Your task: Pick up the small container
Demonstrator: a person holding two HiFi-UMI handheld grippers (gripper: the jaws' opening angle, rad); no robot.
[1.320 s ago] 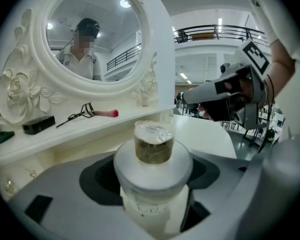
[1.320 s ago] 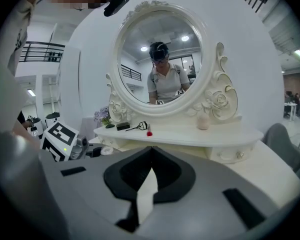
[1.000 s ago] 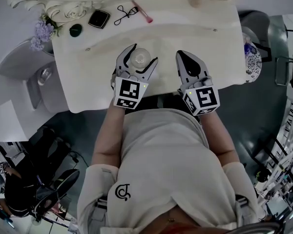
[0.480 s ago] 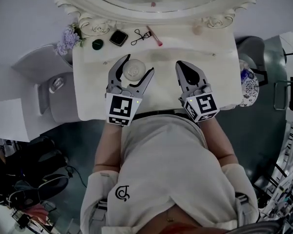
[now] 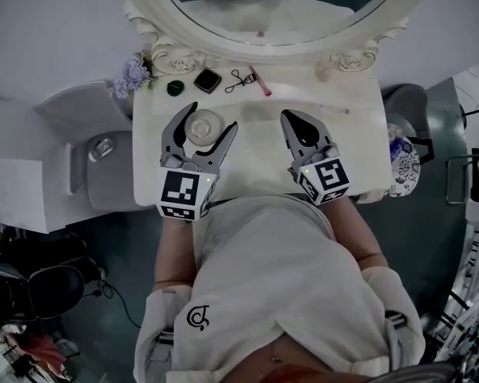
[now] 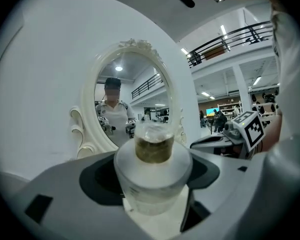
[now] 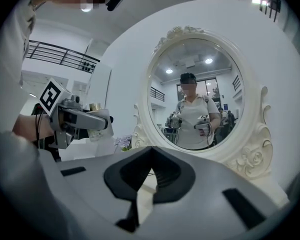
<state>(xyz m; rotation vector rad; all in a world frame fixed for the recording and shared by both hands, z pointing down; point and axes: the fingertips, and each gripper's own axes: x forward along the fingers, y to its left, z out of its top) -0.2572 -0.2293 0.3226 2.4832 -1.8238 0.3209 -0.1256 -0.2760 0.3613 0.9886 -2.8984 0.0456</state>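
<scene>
The small container [image 5: 202,125] is a clear jar with a frosted body and a gold neck under a clear cap. My left gripper [image 5: 211,117] is shut on it and holds it upright above the white vanity table [image 5: 255,154]. In the left gripper view the container [image 6: 151,151] fills the space between the jaws of the left gripper [image 6: 153,179]. The right gripper view shows the held container [image 7: 97,131] from the side, at the left. My right gripper [image 5: 292,116] hangs beside it to the right, jaws shut on nothing; in its own view the right gripper [image 7: 150,151] shows its tips meeting.
An oval mirror [image 5: 279,14] in a carved white frame stands at the back of the table. Along the back edge lie lavender flowers [image 5: 132,74], a dark round lid [image 5: 175,88], a black compact [image 5: 207,80], an eyelash curler [image 5: 239,76] and a pink stick [image 5: 260,81]. A grey chair [image 5: 104,158] stands left.
Both grippers have risen, the left one more, carrying the container up off the table. The head view has tilted back, so the mirror now shows.
</scene>
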